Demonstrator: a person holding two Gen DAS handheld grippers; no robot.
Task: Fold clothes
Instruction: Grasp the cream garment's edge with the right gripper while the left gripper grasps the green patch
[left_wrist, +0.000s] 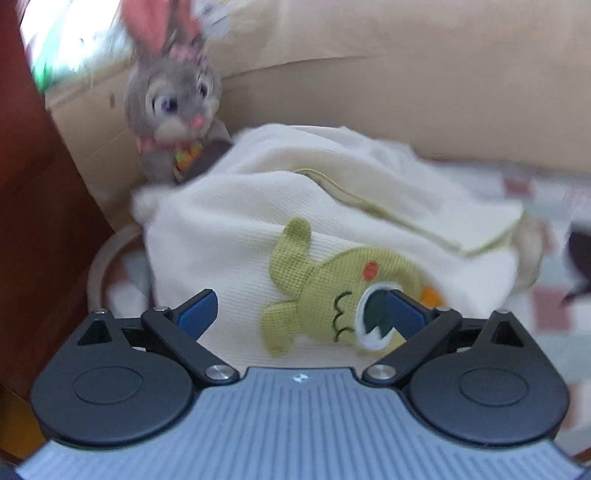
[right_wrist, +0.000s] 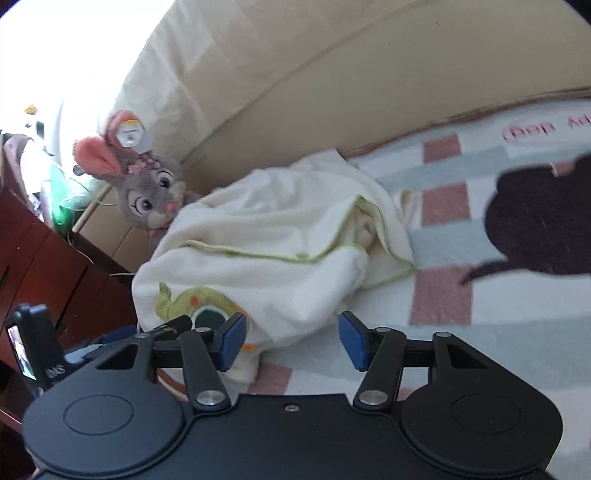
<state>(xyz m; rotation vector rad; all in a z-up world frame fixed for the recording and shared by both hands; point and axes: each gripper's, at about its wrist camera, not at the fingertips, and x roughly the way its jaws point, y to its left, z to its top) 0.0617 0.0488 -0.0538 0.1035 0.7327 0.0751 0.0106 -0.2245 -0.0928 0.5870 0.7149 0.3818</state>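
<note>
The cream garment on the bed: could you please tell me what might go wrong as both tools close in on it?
1. The garment lies bunched, so the open left tool may pinch several layers around the green patch.
2. The plush rabbit touches its far edge; pulling could drag or topple it.
3. The open right tool straddles the garment's edge and might catch the blanket too.

Matt ribbed-knit cream garment (left_wrist: 229, 236)

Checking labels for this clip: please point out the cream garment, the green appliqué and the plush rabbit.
cream garment (right_wrist: 280, 221), right wrist view, upper folded cloth.
green appliqué (left_wrist: 332, 291), left wrist view, its body.
plush rabbit (left_wrist: 173, 99), left wrist view, face.
</note>
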